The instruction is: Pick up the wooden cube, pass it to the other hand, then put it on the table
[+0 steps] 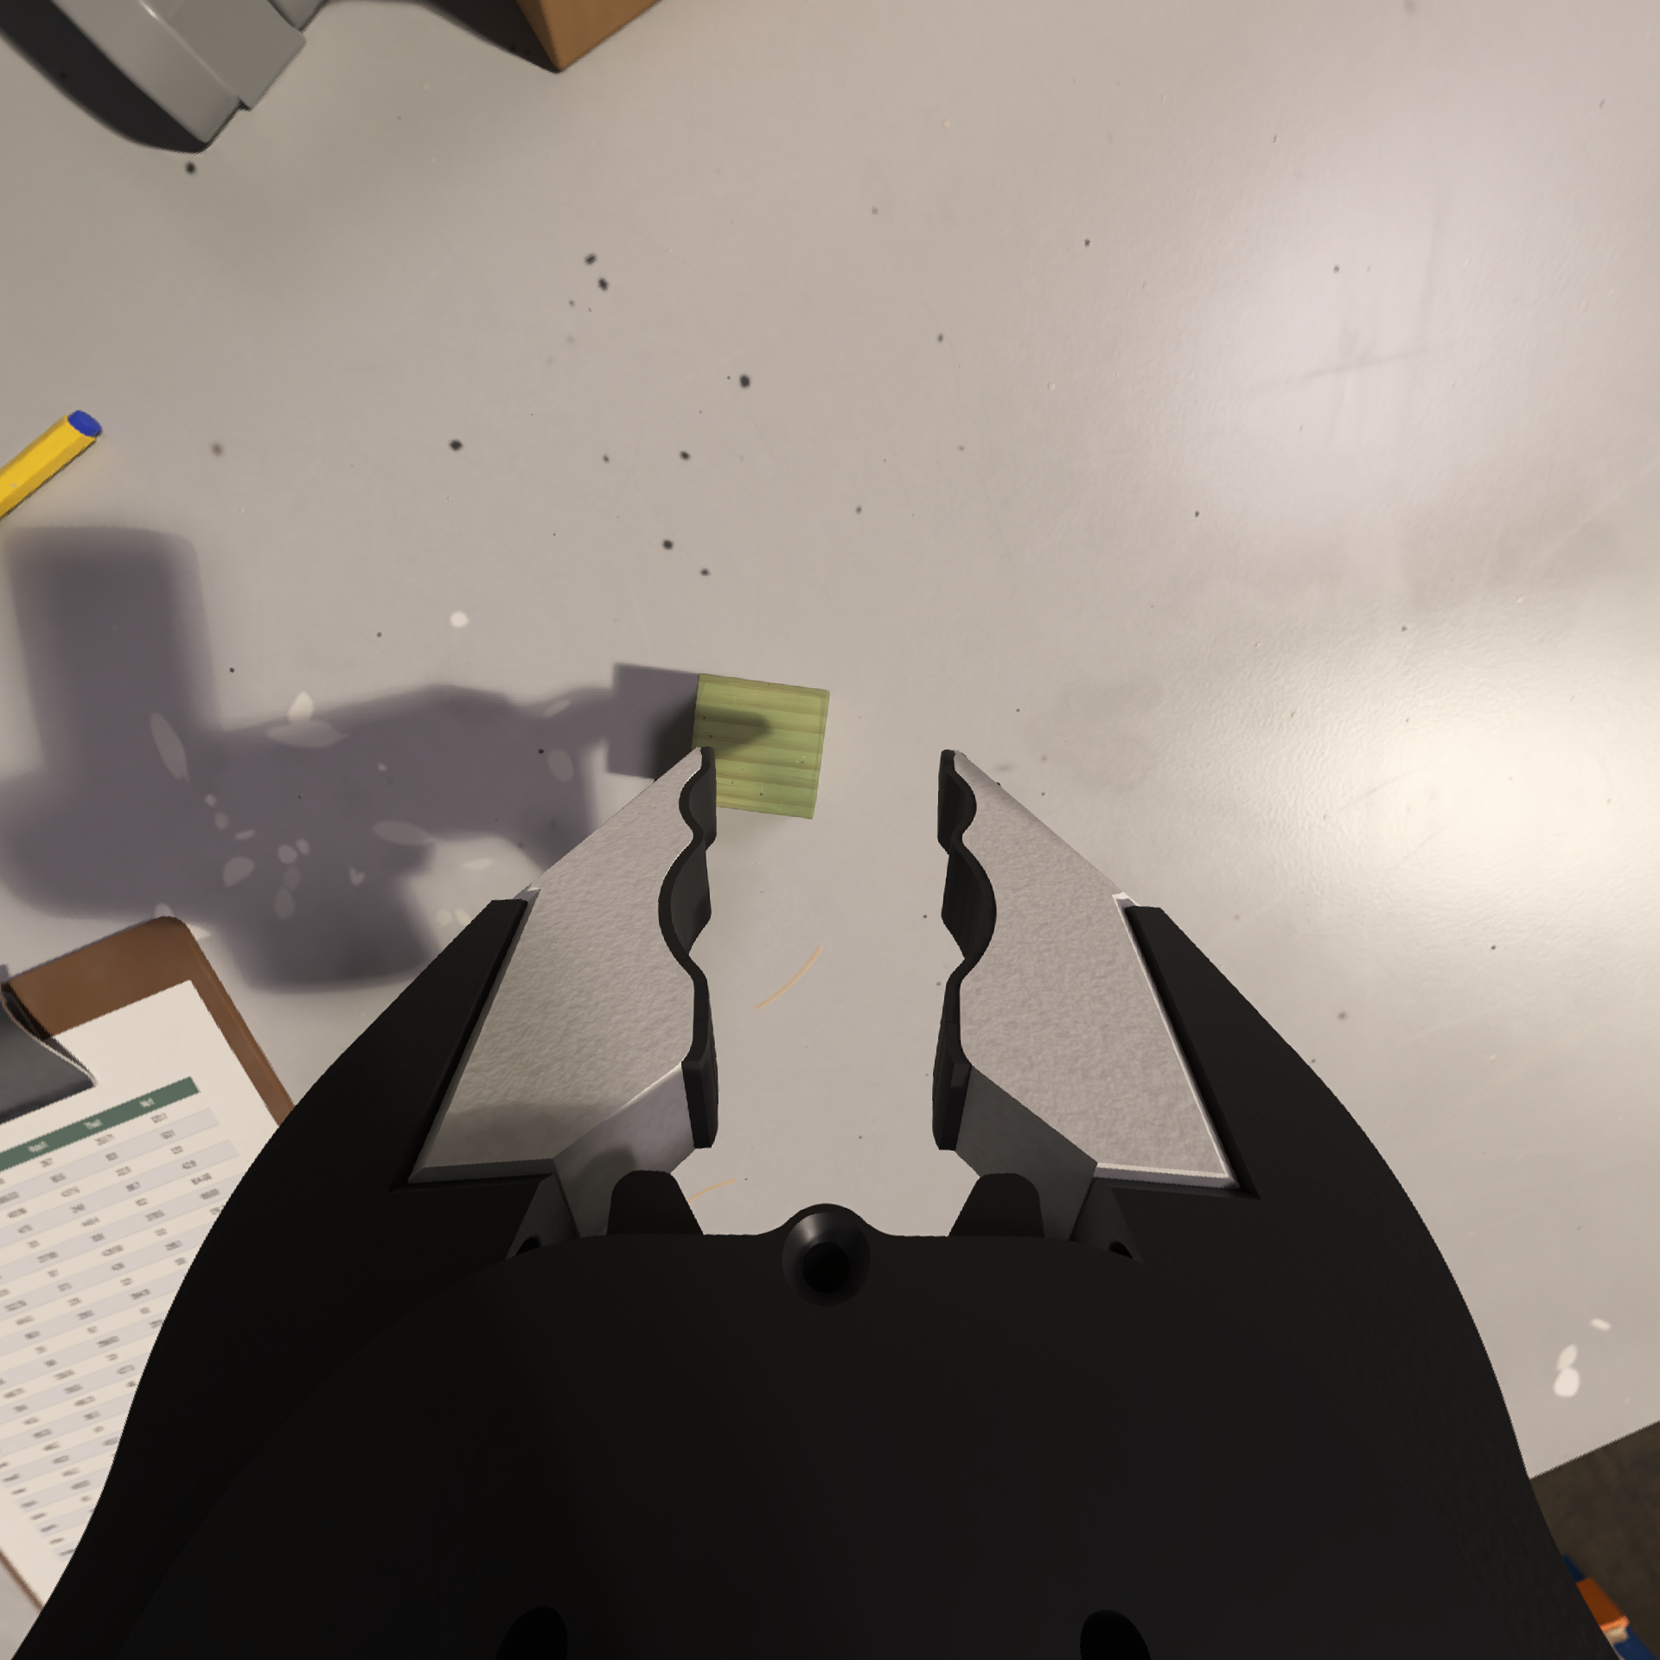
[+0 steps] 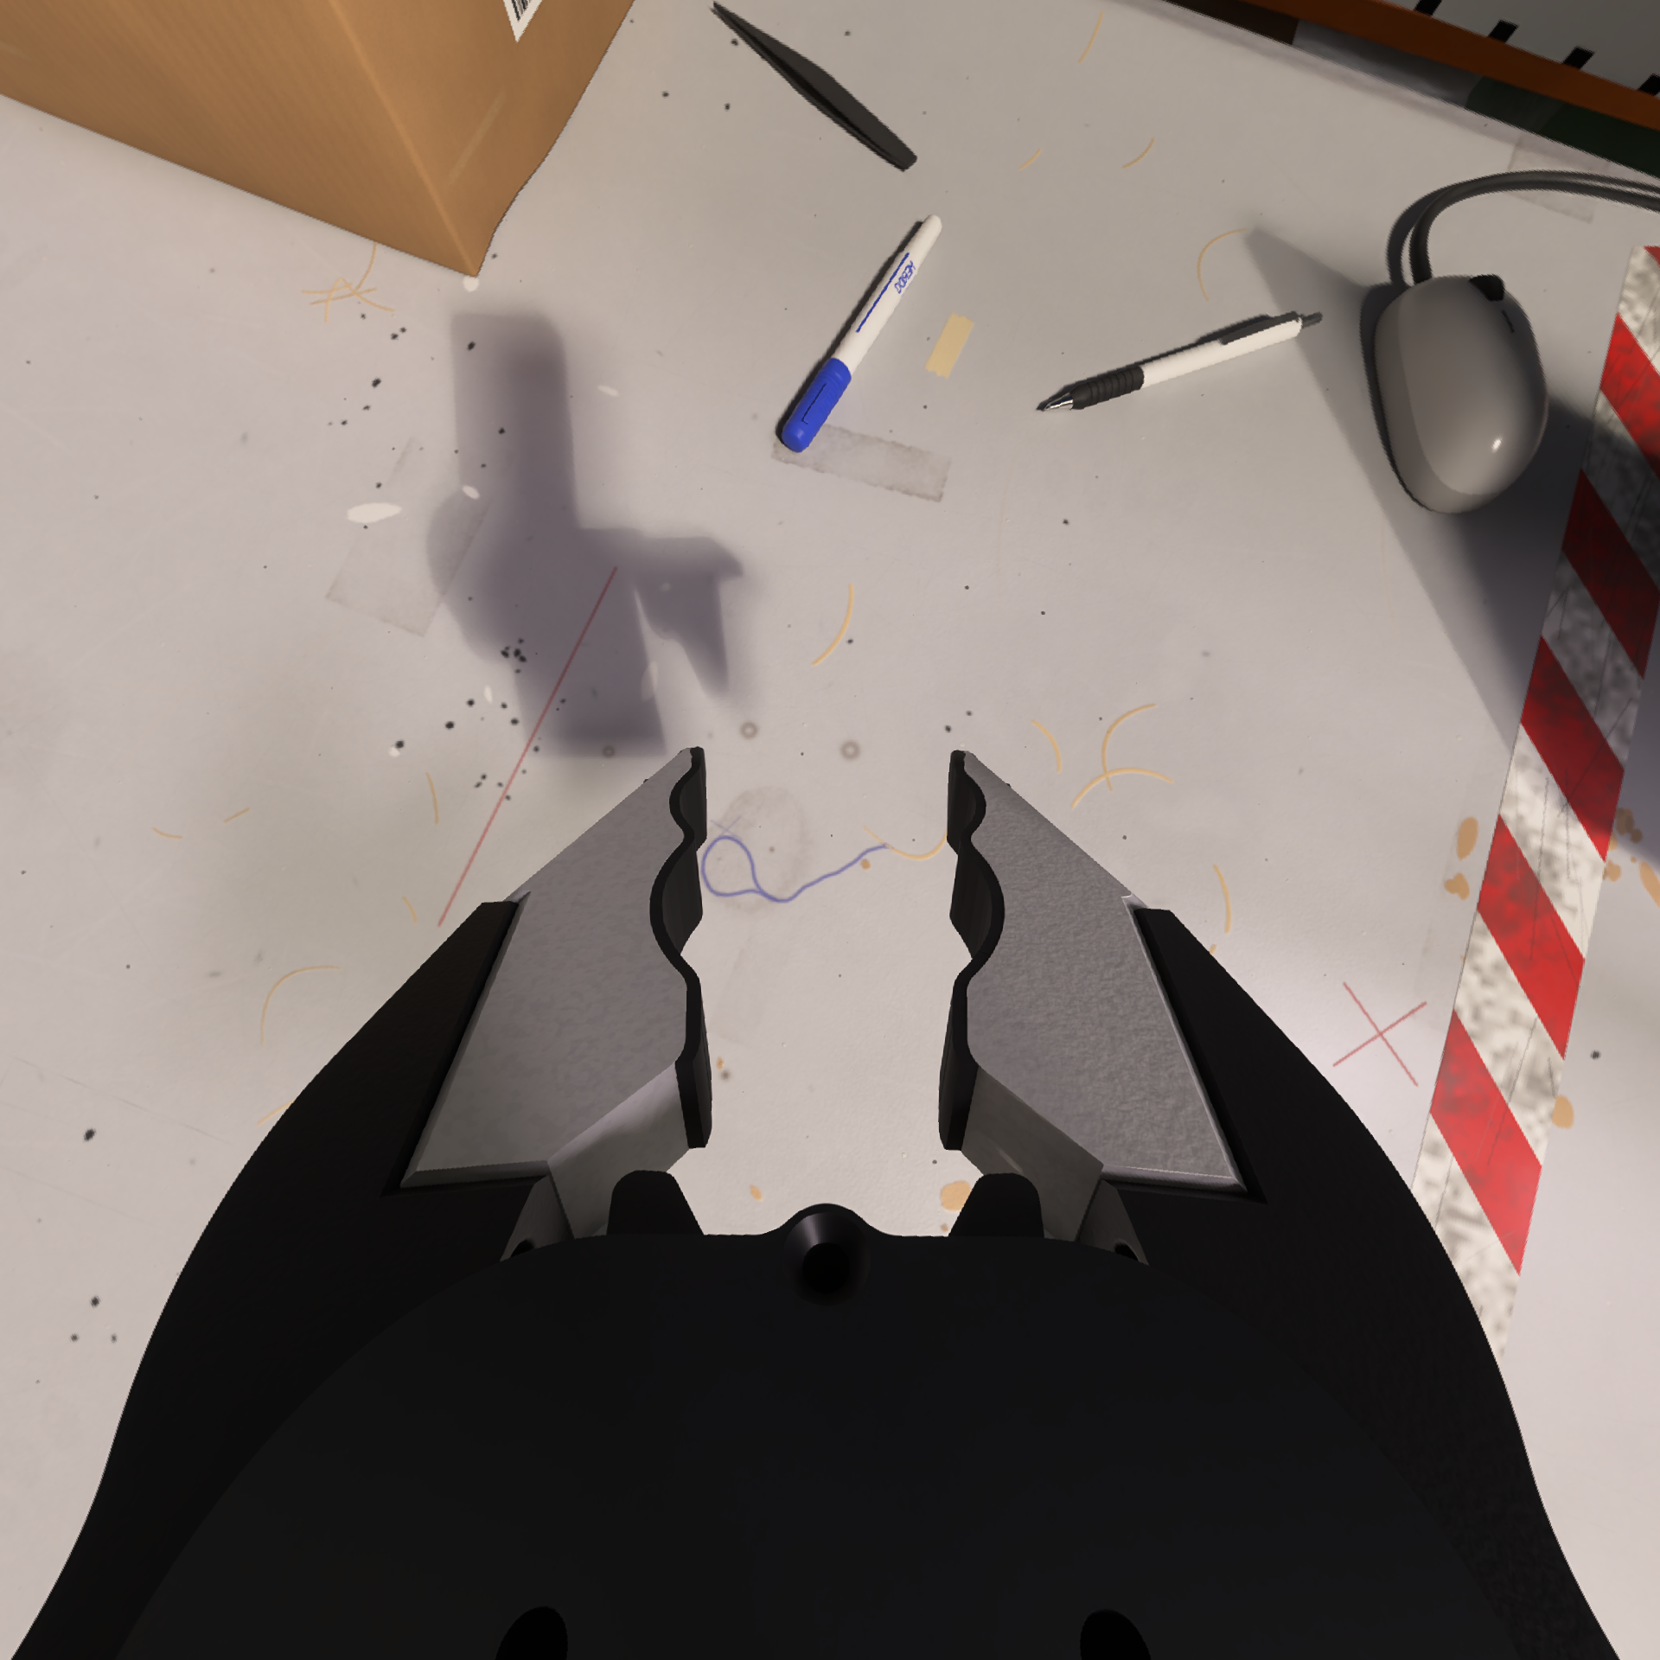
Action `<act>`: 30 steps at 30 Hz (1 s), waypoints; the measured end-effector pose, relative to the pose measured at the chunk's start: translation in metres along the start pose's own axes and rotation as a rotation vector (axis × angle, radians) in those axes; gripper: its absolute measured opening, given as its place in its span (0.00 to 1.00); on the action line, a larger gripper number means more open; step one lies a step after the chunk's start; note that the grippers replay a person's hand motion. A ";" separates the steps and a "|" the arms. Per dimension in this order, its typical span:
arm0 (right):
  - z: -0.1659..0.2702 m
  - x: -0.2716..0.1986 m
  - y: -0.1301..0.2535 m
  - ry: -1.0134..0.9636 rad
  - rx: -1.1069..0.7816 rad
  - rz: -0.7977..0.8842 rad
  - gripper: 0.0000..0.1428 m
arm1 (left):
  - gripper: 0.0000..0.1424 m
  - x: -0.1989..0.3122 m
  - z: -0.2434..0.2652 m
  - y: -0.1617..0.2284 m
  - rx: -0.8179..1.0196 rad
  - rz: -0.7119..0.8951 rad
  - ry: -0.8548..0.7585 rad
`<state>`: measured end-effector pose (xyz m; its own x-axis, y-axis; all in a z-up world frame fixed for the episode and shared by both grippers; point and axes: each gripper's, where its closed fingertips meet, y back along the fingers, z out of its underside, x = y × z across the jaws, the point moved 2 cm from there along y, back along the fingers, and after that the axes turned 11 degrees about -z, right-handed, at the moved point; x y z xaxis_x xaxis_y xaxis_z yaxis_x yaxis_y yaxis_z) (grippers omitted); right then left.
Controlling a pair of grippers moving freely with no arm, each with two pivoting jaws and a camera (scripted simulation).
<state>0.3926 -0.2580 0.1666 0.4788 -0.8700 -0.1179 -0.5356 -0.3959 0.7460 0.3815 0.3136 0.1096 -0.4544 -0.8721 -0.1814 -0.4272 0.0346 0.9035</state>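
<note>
A small pale green wooden cube (image 1: 763, 754) lies on the white table (image 1: 1168, 449) in the left wrist view. My left gripper (image 1: 825, 763) is open and empty above the table; the cube sits just past its left fingertip (image 1: 701, 772), which covers the cube's lower left corner. My right gripper (image 2: 826, 763) is open and empty above another part of the table (image 2: 269, 719). The cube does not show in the right wrist view.
Left wrist view: a clipboard with a printed sheet (image 1: 117, 1213) at lower left, a yellow pen (image 1: 45, 463), a grey device (image 1: 171, 63), a cardboard box corner (image 1: 584, 27). Right wrist view: cardboard box (image 2: 296, 108), blue-capped marker (image 2: 862, 332), pen (image 2: 1177, 359), black tweezers (image 2: 817, 90), grey mouse (image 2: 1455, 386), red-white striped tape (image 2: 1563, 808).
</note>
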 end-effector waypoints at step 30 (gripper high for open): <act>0.010 -0.004 -0.020 0.049 -0.105 -0.025 0.38 | 0.42 -0.004 0.027 -0.060 -0.314 -0.164 -0.223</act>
<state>0.3941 -0.2495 0.1452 0.5263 -0.8435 -0.1070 -0.4486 -0.3824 0.8078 0.3878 0.3281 0.0461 -0.5732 -0.7253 -0.3814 -0.2644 -0.2769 0.9238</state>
